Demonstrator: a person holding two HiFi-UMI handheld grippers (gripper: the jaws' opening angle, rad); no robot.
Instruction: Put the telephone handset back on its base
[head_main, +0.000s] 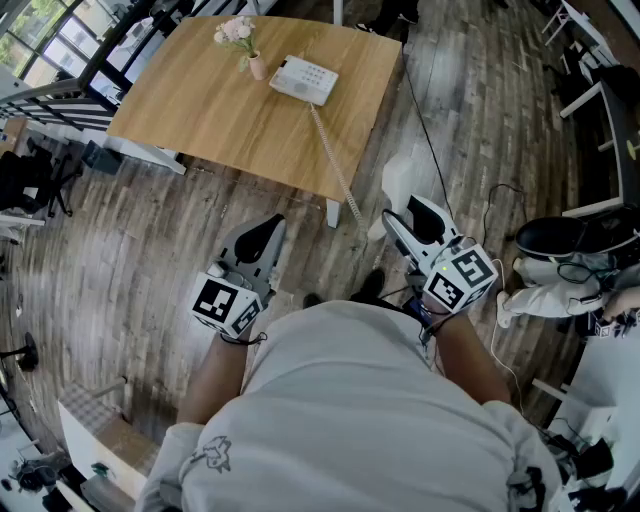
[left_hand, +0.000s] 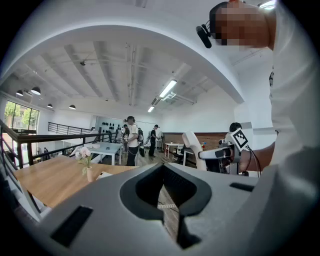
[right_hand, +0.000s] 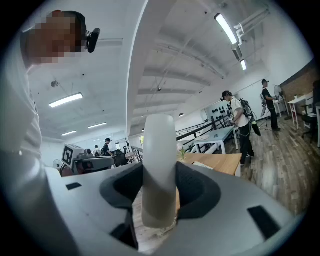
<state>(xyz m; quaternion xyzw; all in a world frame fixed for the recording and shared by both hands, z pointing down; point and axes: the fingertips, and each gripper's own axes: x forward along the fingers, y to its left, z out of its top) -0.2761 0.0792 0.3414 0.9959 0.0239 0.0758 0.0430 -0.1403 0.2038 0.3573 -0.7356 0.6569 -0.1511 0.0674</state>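
The white telephone base (head_main: 303, 80) lies on the wooden table (head_main: 200, 110), next to a small vase of flowers (head_main: 243, 45). A coiled cord (head_main: 336, 172) runs from it off the table's near edge down to the white handset (head_main: 403, 186). My right gripper (head_main: 404, 218) is shut on the handset (right_hand: 159, 170), which stands upright between its jaws, well short of the table. My left gripper (head_main: 266, 228) is shut and holds nothing; in its own view the closed jaws (left_hand: 162, 200) point toward the table, with the base (left_hand: 103, 175) small and far off.
I stand on a plank floor a step back from the table's corner. A black cable (head_main: 430, 150) trails across the floor on the right. A seated person's legs and shoes (head_main: 545, 285) are at the right. Other people (left_hand: 131, 140) and tables stand far behind.
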